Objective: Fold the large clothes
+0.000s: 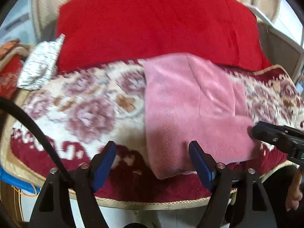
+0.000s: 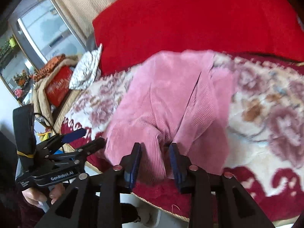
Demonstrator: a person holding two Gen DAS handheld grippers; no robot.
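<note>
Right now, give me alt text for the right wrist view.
A folded pink corduroy garment lies on a floral blanket, its near edge between the open right tool. The left tool hovers open at its left edge; a red cushion sits behind.

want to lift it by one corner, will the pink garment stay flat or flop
Probably flops: the pink garment already creases and drapes over the blanket. Its ribbed, corduroy-like surface suggests decent grip rather than slipperiness. The folded layers may slide apart when lifted.
</note>
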